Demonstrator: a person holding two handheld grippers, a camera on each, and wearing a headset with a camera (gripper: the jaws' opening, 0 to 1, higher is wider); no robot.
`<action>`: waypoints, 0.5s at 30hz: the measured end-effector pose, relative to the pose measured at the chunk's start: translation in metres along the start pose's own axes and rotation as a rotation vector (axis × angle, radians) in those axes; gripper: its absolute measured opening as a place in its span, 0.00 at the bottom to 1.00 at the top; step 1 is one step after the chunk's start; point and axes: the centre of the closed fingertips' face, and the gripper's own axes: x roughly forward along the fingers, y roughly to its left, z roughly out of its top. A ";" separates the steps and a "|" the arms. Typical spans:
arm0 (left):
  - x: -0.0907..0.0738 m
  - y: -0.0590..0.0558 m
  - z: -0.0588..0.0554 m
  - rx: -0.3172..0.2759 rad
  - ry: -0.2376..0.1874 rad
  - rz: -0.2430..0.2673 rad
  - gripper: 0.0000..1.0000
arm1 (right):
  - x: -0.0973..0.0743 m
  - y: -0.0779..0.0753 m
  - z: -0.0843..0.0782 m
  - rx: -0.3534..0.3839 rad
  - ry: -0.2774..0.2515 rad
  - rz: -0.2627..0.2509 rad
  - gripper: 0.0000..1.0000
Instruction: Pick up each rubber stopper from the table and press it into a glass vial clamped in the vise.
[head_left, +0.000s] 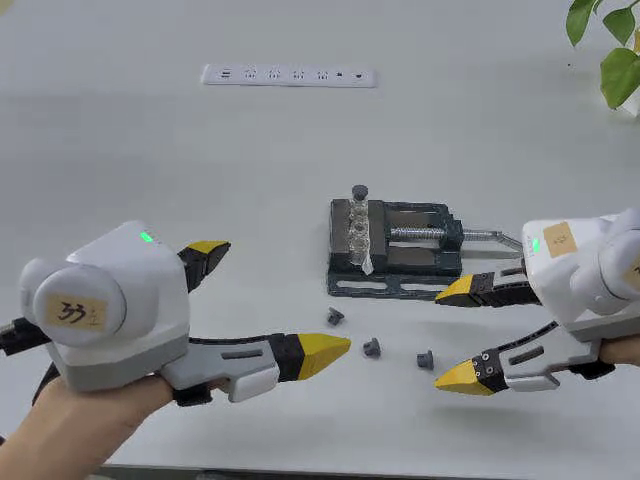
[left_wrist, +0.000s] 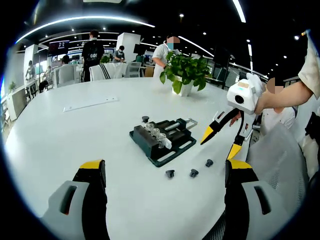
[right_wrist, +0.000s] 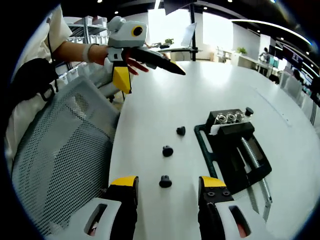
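Holding my left gripper (head_left: 275, 297) wide open and empty, I see three loose stoppers (head_left: 372, 347) on the table just past its lower jaw tip. My right gripper (head_left: 450, 335) is likewise open and empty. The vise (head_left: 410, 262) with vials (head_left: 357, 228), one already stoppered, sits just beyond its upper jaw.

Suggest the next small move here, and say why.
Probably ease the right gripper down and forward onto the nearest stopper, then close. Its jaws stand open and empty, and that stopper lies just ahead of them on the table. Only one vial in the vise looks capped, and three stoppers lie loose.
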 end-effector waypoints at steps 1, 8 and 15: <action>0.000 0.000 -0.001 0.000 0.001 0.000 0.99 | 0.001 0.001 -0.001 0.004 -0.001 0.002 0.44; -0.001 -0.004 -0.003 0.000 0.007 -0.004 0.99 | 0.009 0.005 -0.008 -0.002 0.002 0.004 0.32; -0.001 0.000 -0.009 -0.002 0.011 -0.006 0.99 | 0.014 0.003 -0.014 -0.011 0.008 0.011 0.20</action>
